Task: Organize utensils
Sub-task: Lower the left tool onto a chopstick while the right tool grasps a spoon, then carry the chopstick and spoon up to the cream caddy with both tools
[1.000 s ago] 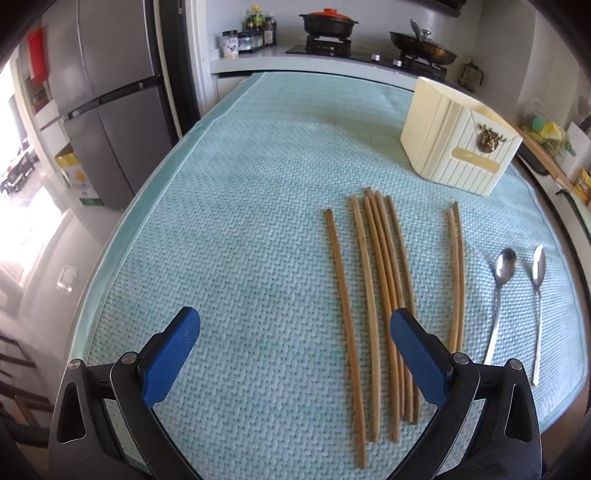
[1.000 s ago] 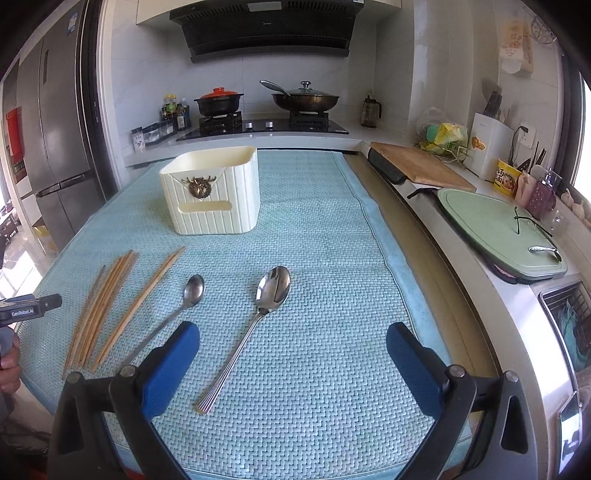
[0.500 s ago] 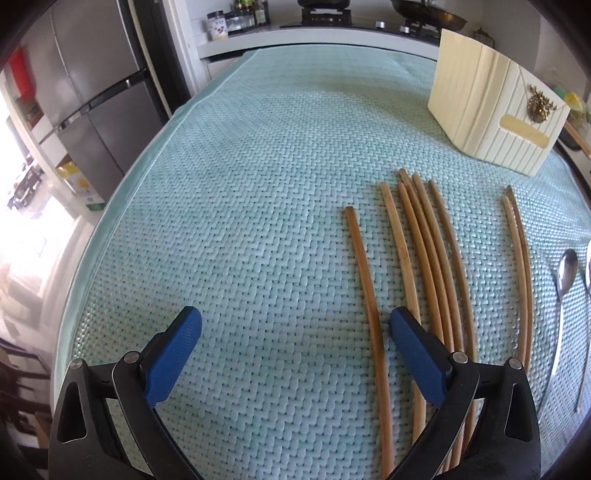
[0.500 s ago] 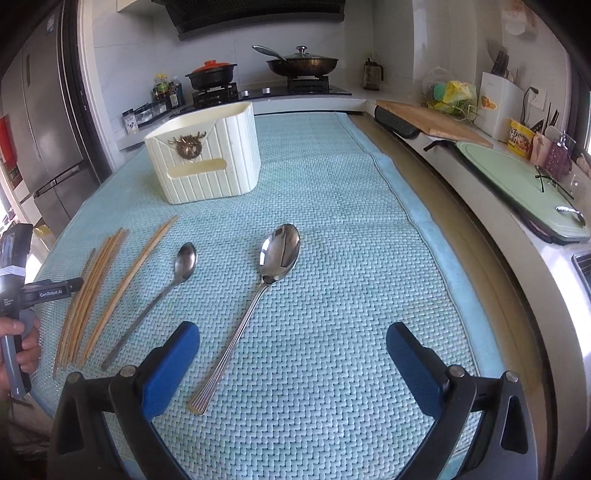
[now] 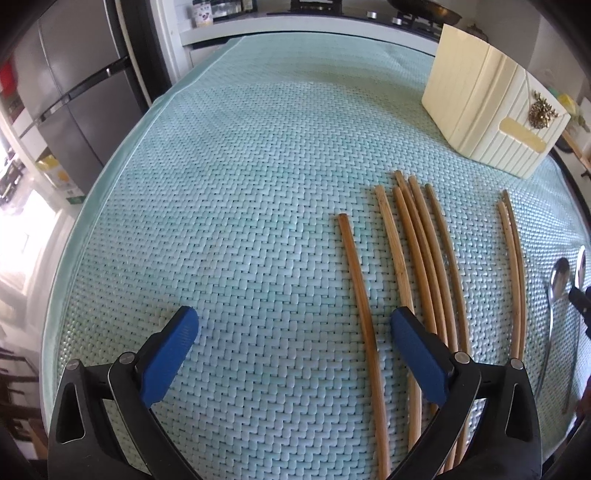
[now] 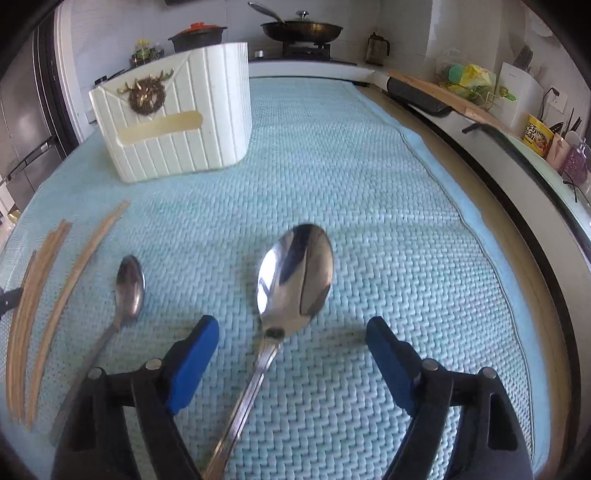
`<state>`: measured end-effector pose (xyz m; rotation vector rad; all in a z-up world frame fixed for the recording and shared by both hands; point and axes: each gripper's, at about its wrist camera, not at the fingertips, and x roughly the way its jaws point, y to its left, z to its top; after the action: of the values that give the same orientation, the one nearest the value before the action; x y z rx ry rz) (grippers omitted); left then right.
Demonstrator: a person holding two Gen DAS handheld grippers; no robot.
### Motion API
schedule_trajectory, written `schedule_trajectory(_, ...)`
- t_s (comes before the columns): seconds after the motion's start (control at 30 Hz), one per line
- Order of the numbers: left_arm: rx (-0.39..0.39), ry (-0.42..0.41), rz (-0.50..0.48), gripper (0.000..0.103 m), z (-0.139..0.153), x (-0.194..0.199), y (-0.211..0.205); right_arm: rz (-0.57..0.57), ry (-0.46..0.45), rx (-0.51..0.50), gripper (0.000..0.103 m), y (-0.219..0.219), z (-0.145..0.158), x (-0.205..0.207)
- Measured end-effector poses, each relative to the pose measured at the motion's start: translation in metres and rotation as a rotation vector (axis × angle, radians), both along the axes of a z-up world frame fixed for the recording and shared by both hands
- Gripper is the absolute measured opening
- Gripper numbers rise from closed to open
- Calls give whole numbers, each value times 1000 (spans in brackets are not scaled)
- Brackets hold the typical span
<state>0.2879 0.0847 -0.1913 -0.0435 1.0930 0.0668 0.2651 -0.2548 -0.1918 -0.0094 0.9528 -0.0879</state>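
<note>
Left gripper [image 5: 293, 334] held wide open, nothing gripped, low over mat [image 5: 240, 184]; leftmost chopstick [image 5: 360, 299] framed between jaws, other chopsticks [image 5: 424, 258] just beside. Right gripper [image 6: 291, 341] also wide open and unladen, astride neck of big spoon [image 6: 295, 273]; small spoon [image 6: 129, 284] near.

Holder [image 6: 173, 114] well apart, beyond.

Risks judged:
- thin chopstick rolled aside or neighbour pinched too
- smooth spoon handle slipped or tilted on lift

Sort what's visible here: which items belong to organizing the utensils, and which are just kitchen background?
Task items: wooden chopsticks on the mat, large spoon, small spoon, cream utensil holder, left gripper, right gripper, both open.

Background: fridge, frying pan, red-lidded pot, cutting board.
</note>
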Motion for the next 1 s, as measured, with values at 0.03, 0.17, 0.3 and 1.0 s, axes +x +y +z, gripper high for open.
schedule_trajectory(0.03, -1, 8, 1, 103, 0, 1, 0, 1, 2, 0, 83, 2, 1, 4)
schedule_trajectory(0.17, -9, 57, -20, 103, 4, 31, 5, 2, -2, 14, 75, 6, 1, 16)
schedule_trajectory(0.3, -14, 94, -47, 89, 10, 59, 6, 4, 1, 16, 54, 7, 4, 24)
schedule_trajectory(1.0, -144, 10, -53, 4, 54, 84, 14, 91, -90, 137, 43, -19, 40, 26)
